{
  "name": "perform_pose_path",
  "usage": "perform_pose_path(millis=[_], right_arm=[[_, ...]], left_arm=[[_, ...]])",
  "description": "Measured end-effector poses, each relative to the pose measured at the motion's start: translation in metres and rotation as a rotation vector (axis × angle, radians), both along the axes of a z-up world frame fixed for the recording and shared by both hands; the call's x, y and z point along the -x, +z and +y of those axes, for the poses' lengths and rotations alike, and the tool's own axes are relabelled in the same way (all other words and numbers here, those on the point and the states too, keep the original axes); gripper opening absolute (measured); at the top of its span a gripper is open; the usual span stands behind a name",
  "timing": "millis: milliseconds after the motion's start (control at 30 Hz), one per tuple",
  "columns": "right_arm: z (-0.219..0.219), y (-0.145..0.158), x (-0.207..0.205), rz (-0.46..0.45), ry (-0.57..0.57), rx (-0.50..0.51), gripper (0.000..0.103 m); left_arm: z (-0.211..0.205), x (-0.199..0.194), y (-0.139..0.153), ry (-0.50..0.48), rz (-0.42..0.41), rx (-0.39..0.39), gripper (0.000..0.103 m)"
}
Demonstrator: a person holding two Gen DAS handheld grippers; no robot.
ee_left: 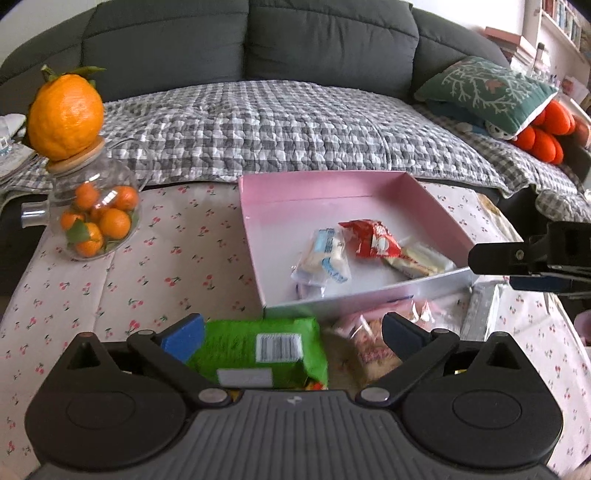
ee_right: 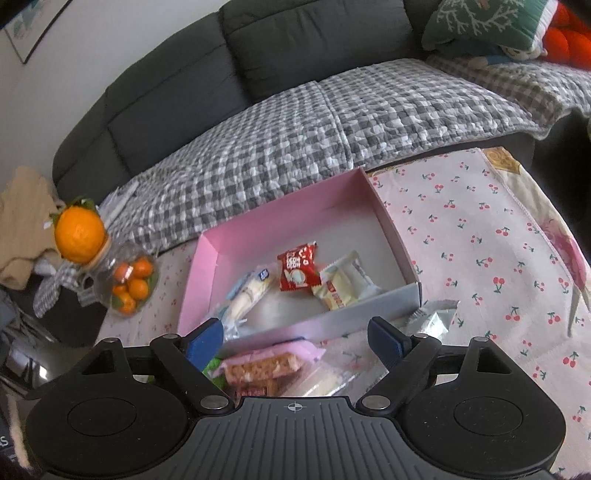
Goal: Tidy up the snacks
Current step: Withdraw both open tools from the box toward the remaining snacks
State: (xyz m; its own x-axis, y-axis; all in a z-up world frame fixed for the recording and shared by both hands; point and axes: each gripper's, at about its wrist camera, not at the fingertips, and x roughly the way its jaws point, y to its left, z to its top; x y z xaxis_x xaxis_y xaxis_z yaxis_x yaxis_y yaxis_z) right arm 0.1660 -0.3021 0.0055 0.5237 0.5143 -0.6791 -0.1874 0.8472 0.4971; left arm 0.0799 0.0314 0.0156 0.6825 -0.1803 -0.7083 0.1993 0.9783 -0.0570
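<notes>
1. Living room, cherry-print tablecloth [ee_right: 480, 236] on a low table, grey sofa [ee_left: 325, 33] behind.
2. Nearest: left gripper [ee_left: 291, 334] spread wide, nothing pinched; green packet [ee_left: 258, 349] lies between its fingers, untouched.
3. Right gripper [ee_right: 295, 338] released too, over the pink-wrapped bar [ee_right: 269, 363].
4. Packets look light, crinkly, slippery; pinch mid-body across the short side, gently, contents may crumble.
5. Further: pink box [ee_left: 317, 192] holding three snacks, red packet [ee_left: 371, 238] in the middle.
6. Silver pouch [ee_right: 434, 315] just outside the box.
</notes>
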Motion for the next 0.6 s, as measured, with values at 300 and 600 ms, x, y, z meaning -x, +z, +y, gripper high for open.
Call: perform_pose_path(millis=[300,600], right_arm=[[0.005,-0.003,0.018,-0.012,0.056,0.071,0.088],[0.003,-0.011,0.037,-0.04,0.079,0.122,0.09]], left_arm=[[0.013,0.018,-0.009,-0.021,-0.013,0.003,0.102],[0.026,0.042,-0.024,-0.061,-0.033,-0.067,0.102]])
